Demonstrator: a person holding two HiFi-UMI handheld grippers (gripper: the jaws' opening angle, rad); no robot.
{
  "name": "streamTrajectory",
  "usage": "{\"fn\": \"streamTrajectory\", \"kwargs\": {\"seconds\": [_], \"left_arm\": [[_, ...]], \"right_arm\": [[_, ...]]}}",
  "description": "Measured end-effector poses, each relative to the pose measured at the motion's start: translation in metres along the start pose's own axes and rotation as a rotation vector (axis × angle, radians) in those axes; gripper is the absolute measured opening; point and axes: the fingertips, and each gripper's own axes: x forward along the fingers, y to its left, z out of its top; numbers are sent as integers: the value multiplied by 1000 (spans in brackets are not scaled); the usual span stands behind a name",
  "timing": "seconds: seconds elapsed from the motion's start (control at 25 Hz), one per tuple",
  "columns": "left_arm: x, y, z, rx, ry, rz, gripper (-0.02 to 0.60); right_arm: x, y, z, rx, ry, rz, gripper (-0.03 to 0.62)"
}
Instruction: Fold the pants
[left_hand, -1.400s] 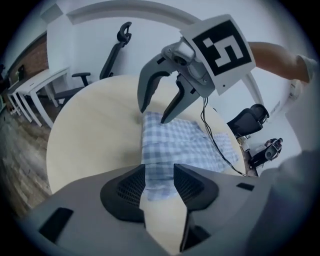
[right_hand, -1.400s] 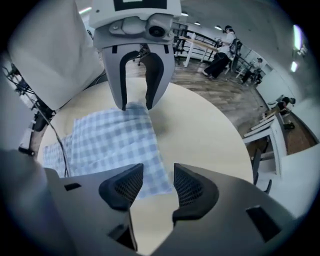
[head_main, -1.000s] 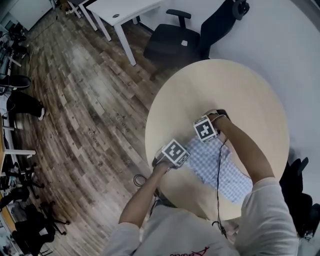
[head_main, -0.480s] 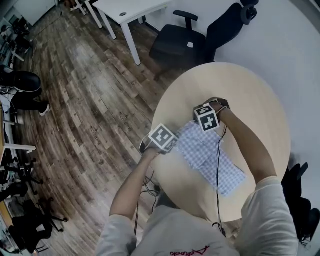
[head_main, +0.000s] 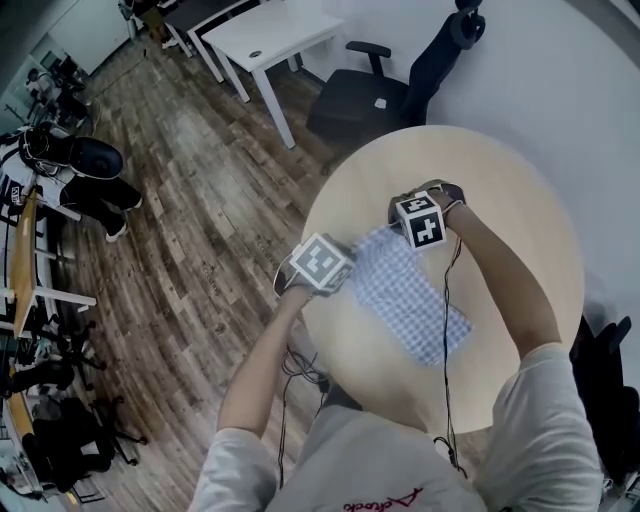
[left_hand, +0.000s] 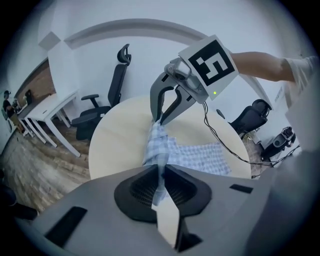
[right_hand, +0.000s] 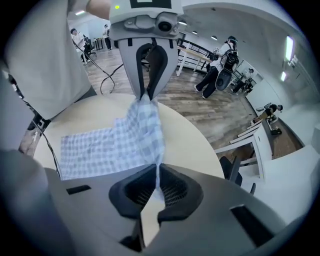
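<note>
As both tongs have just been closing on the cloth, we judge the fold to be at its start. The left tongs (left_hand: 161, 174) are pinching one corner of the checked pants (head_main: 412, 300), and the right tongs (right_hand: 156, 172) are pinching the other corner of the same end, with fabric running plainly between each pair of jaws. That end hangs raised off the round worktop (head_main: 500, 190), stretched between the two grips on the side away from us, while the rest of the pants lies flat on the worktop and trails back toward our body. Whether the held end is the waist or the hems we cannot tell. The next move, as we read it, calls for carrying the raised edge back over the flat part, keeping both grips level and the edge taut so no crease forms, until it lines up with the near end; only then should the tongs let go.
</note>
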Motion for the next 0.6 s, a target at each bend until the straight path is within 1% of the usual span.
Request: {"fn": "streamTrajectory", "kwargs": {"seconds": [0.2,0.32,0.4,0.52,0.6], "left_arm": [[-12,-83,11,35,-9,49,64],[-15,-137,16,74,-11,61,64],[-9,-172,15,92,-11,52,64],[10,-222,3,104,-3,29,64],[30,-252,-5,109,3,-8,64]], "right_arm": [[-44,69,-9,-29,2,-68,40],[-66,113,-15,-30,5,-95,40],[-75,142,-21,-34,19,-105,41],[-75,191,-28,-68,41,-98,40],[-70,222,-36,-69,47,-89,41]]}}
